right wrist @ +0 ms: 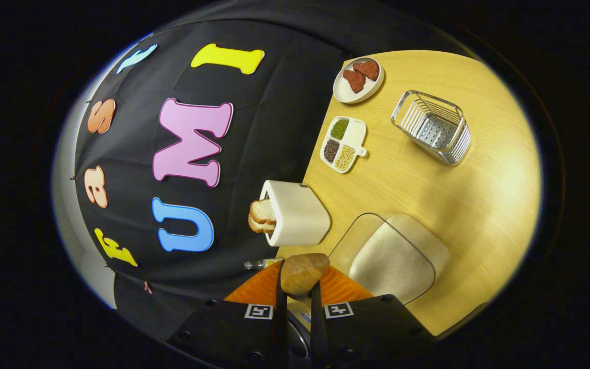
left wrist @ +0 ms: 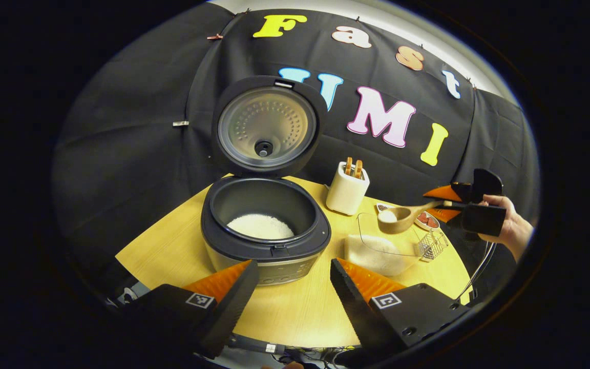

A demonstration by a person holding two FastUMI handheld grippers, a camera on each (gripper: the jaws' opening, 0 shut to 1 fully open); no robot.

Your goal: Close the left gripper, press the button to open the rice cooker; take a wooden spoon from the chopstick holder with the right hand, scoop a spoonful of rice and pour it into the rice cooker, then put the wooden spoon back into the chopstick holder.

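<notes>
Right gripper view: right gripper (right wrist: 298, 300) clamped tight on the wooden spoon (right wrist: 303, 274) handle, rice container (right wrist: 392, 256) just ahead. Left gripper view: left gripper (left wrist: 295, 279) spread wide, right in front of the open rice cooker (left wrist: 265, 225), rice inside; loaded spoon hovering over the container.

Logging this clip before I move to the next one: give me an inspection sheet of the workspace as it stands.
Surface: round wooden table, bare at the front.
Job's things: rice cooker lid up, white rice in its pot; wooden spoon holding rice, above the clear rice container; wire chopstick holder on its side.
Clutter: white toaster with bread; divided dish of grains; small plate with red pieces.
Grippers: left claw open, holding nothing; right claw shut on the spoon handle.
Cables: cables below the table's front edge.
Surroundings: black cloth wall.
</notes>
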